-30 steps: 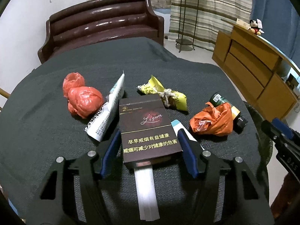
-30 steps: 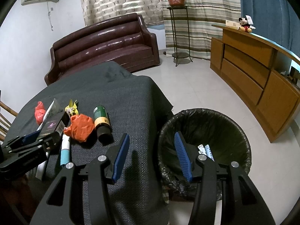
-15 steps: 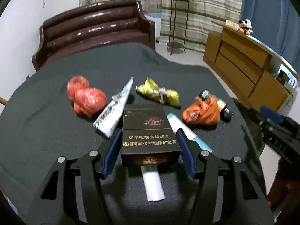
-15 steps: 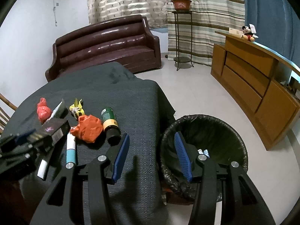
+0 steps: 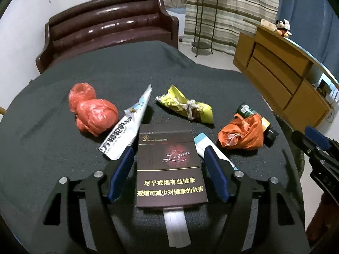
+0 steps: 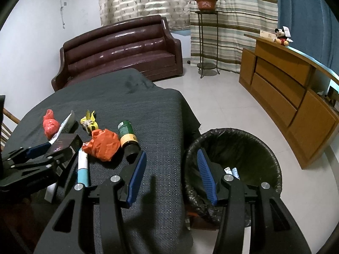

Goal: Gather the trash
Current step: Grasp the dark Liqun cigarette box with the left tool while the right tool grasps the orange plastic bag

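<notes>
Across the room's far wall, a dark brown leather sofa sits below patterned curtains, with a wooden sideboard along the right side. Nearer, the counter is draped in a dark grey cloth and carries all the loose trash. Beside the counter's right edge, on the tiled floor, stands a bin lined with a black bag, and a few scraps of white paper lie inside it. The right tongs hang spread wide with nothing between the blue pads, one finger over the cloth and the other over the bin's rim. The left tongs are low over the counter, fingers apart on either side of a dark cigarette box; whether the pads actually press its sides cannot be told. A white paper strip sticks out from under the box's near end. Left of the box lies a flattened white carton with dark lettering, and beyond that a crumpled red plastic bag. Behind the box is a yellow wrapper tied round with string. To the right, a crumpled orange plastic bag rests against a green bottle lying on its side, and a white and blue tube lies between the orange bag and the box.
</notes>
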### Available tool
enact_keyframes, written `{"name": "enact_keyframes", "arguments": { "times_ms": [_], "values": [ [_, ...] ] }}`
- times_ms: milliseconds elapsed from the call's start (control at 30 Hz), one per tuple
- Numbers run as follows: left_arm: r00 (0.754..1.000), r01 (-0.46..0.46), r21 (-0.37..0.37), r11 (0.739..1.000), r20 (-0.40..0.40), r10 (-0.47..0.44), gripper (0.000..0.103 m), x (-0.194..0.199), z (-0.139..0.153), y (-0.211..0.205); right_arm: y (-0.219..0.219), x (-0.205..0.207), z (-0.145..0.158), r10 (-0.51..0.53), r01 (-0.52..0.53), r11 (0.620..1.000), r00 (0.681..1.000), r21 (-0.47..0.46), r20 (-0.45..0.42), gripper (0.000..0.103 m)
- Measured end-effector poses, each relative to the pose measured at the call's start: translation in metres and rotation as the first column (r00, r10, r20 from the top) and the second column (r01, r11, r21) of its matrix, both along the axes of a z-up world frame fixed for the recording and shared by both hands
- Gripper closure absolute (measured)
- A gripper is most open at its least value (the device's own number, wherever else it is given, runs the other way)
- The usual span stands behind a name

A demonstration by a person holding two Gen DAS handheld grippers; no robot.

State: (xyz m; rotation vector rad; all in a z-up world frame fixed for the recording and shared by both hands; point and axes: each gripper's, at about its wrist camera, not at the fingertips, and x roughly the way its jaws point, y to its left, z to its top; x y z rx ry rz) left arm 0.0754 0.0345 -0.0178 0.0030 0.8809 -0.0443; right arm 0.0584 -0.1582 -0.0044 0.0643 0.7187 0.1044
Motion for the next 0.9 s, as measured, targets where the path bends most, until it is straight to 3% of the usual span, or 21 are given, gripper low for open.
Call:
{"name": "enact_keyframes", "arguments": {
  "times_ms": [100, 600, 900],
  "values": [
    [1.000, 0.008, -0.004, 1.000, -0.023, -0.008, 0.049, 0.003, -0.004, 0.001, 0.001, 0.002, 0.000, 0.005, -0.005, 1.000, 1.000, -0.001, -0.003, 0.053],
    [0.998, 0.024, -0.054, 0.998, 0.052, -0.021, 0.049, -0.021, 0.022, 0.016, 0.020, 0.005, 0.007, 0.053, -0.053, 0.999, 0.999, -0.002, 0.007, 0.053],
    [0.994, -0.044, -0.041, 0.998, 0.094, 0.048, 0.049, -0.032, 0.034, 0.049, 0.050, 0.009, 0.010, 0.120, -0.120, 0.993, 0.993, -0.004, 0.007, 0.053]
  ]
}}
